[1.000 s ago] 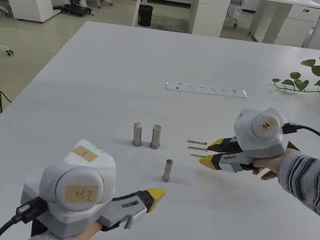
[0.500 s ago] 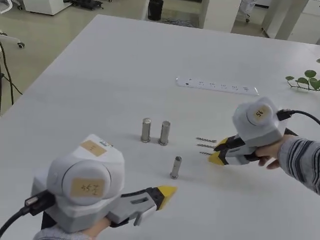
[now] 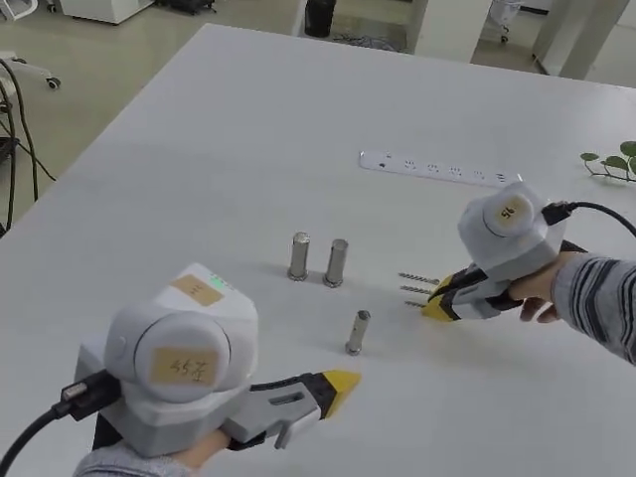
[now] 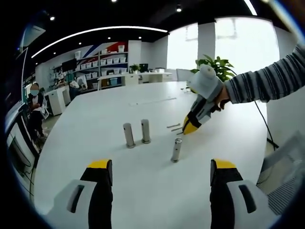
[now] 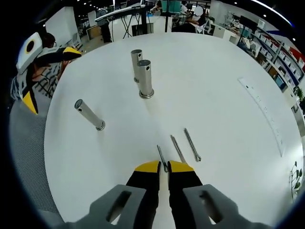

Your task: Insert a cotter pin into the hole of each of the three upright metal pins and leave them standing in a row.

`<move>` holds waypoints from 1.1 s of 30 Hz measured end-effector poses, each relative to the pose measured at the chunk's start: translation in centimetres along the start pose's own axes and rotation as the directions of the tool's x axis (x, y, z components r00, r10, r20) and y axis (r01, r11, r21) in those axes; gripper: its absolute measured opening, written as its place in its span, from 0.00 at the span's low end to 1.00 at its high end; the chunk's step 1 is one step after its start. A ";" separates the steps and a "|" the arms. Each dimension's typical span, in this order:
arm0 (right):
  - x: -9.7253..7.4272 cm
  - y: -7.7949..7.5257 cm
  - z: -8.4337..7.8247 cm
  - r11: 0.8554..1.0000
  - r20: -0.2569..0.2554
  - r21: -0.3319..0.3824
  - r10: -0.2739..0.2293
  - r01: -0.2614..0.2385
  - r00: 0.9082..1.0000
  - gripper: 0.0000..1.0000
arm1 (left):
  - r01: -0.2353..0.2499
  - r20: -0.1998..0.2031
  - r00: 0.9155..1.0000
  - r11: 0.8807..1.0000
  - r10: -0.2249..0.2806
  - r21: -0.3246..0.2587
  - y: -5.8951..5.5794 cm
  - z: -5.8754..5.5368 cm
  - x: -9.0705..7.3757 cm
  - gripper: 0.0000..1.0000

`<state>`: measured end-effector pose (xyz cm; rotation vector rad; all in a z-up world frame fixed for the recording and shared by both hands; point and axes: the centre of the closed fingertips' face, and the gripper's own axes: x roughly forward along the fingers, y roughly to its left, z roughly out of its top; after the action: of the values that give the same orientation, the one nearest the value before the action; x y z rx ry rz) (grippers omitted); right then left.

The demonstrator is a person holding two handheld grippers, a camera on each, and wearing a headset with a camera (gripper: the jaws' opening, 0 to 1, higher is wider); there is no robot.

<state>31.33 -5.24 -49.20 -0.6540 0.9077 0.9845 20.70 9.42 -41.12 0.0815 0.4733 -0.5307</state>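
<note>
Cotter pins (image 5: 178, 149) lie side by side on the table (image 3: 199, 149), none inserted. Nearest, the left gripper (image 4: 161, 167) hangs released. Three metal pins (image 3: 337, 262) stand unfilled, one apart. Beyond, the right gripper (image 5: 164, 167) pinches one cotter pin (image 5: 161, 155) by its end.

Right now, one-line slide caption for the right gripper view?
Right gripper jaws pinch one cotter pin on the table; two others lie beside it, three metal pins stand beyond.
</note>
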 end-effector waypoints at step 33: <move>-4.6 6.4 1.9 0.955 0.180 -0.290 -0.011 0.064 0.984 0.00 | 0.154 0.017 0.988 0.988 -0.155 0.030 -3.5 0.5 0.3 0.61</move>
<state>25.03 -2.90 -44.70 -0.8185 0.5939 1.1364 19.38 6.18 -40.63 0.0672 0.4553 -0.6899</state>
